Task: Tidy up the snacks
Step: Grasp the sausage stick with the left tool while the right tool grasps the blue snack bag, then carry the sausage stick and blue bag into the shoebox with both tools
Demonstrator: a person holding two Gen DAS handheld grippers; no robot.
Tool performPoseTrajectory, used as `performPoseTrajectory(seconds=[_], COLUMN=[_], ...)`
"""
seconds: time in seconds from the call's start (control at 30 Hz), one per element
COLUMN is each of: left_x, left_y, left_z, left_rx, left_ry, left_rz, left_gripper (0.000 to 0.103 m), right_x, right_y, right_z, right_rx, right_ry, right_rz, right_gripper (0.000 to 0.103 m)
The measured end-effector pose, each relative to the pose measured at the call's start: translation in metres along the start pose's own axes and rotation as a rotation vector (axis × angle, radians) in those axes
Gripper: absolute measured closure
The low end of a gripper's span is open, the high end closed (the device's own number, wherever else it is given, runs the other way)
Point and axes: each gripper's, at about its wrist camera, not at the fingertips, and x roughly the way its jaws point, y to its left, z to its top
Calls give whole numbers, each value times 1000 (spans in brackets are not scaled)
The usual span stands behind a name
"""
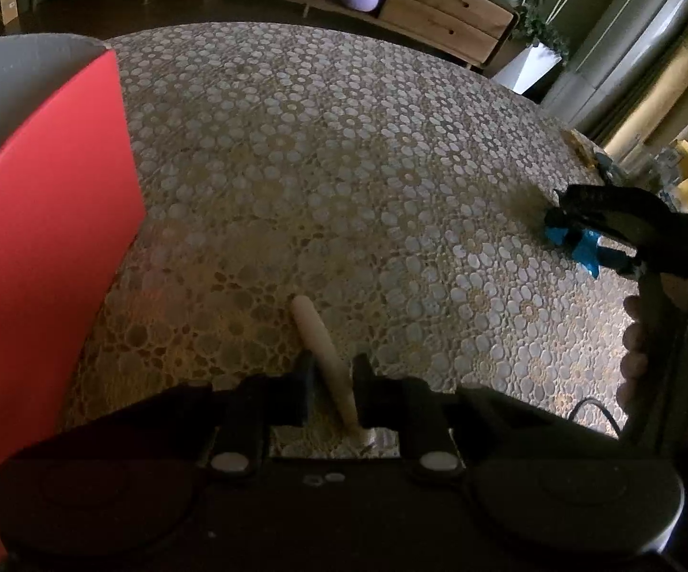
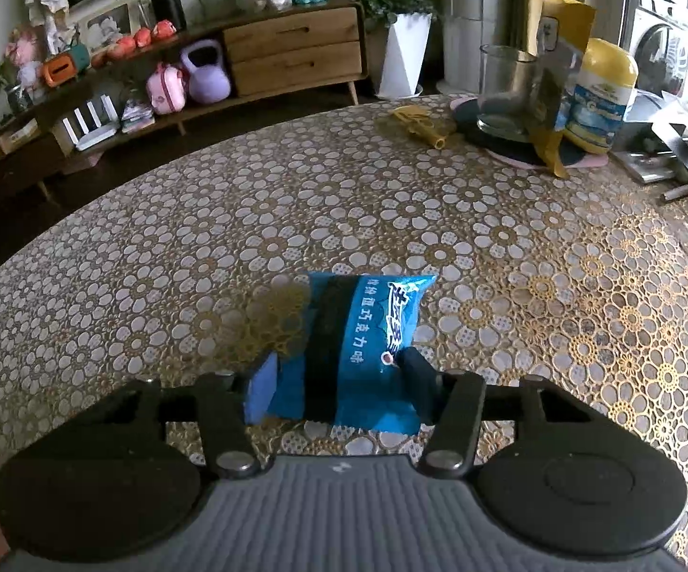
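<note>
- The left gripper (image 1: 332, 388) is pinched on a pale stick-shaped snack (image 1: 323, 350); the jaws are drawn close on its near half, while the far end lies out over the tablecloth (image 1: 344, 167). A grip low on the stick was probably chosen so that it can be lifted whole.
- The right gripper (image 2: 339, 381) is seen astride a blue snack packet (image 2: 372, 333), one finger against each long edge. The pads seem to press the wrapper, so it is judged gripped, though a loose contact cannot be ruled out.
- The packet is lying flat on the cloth, label up, so it is being taken across its narrow width.
- To the left of the stick a red box (image 1: 43, 238) with a pale inner wall is standing near; it is judged to be where the snacks are meant to go.
- Further off on the table, a glass (image 2: 506, 90) and a yellow-capped bottle (image 2: 601, 95) are kept well apart from the work.
</note>
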Motion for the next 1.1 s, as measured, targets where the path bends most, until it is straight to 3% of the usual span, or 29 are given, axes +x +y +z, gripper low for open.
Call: performPoseTrajectory(seconds=[0.27, 0.53, 1.1], left_x=[-2, -10, -74], left_y=[7, 13, 31], left_z=[0, -5, -31], left_rx=[-15, -7, 49], left_ry=[-7, -19, -49], left_rz=[-15, -17, -94], left_gripper=[95, 96, 96], right_x=[-32, -96, -213], right_y=[-17, -22, 8], right_z=[-15, -60, -131], right_rx=[-3, -102, -211], right_ry=[-7, 2, 1], right_rz=[56, 140, 207], right_gripper=[54, 54, 54])
